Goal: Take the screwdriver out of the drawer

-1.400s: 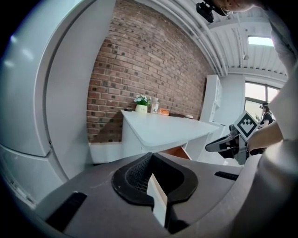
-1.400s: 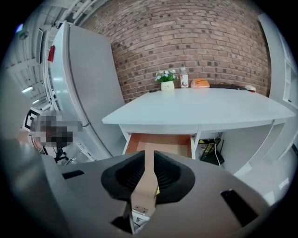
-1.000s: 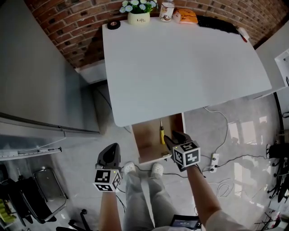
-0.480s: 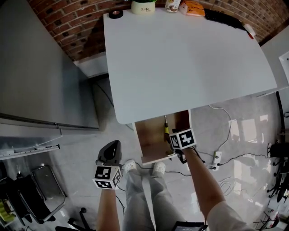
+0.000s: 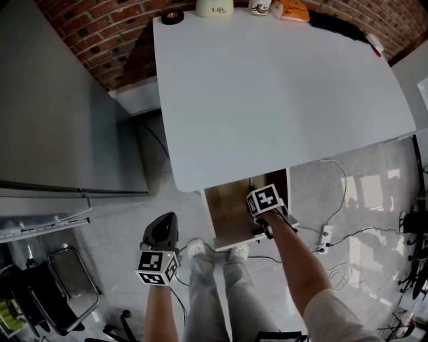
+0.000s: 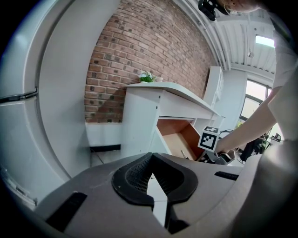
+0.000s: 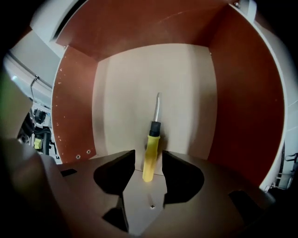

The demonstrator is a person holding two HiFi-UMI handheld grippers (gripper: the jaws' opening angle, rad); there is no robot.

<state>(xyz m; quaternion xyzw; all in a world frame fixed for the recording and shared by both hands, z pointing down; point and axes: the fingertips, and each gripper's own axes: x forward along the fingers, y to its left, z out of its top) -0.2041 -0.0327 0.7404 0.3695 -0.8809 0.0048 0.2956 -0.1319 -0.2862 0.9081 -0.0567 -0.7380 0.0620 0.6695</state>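
Two grippers in view | change: right gripper (image 7: pixel 149 161) has dropped into the open drawer (image 7: pixel 242 116), jaws just opened wide, straddling the screwdriver (image 7: pixel 152 137) handle without pressing | screwdriver flat mid-floor, shaft toward back wall | judged ready to clamp | left gripper (image 6: pixel 152 158) fingers together, empty | pot (image 5: pixel 214 7) at table (image 5: pixel 267 87) far edge reads "Life"

A red brick wall (image 5: pixel 114 47) runs at twelve o'clock behind the white rectangular table (image 5: pixel 267 93); a tall grey cabinet (image 5: pixel 53 100) stands at nine; glossy pale floor tiles (image 5: pixel 368 194) gleam at four.
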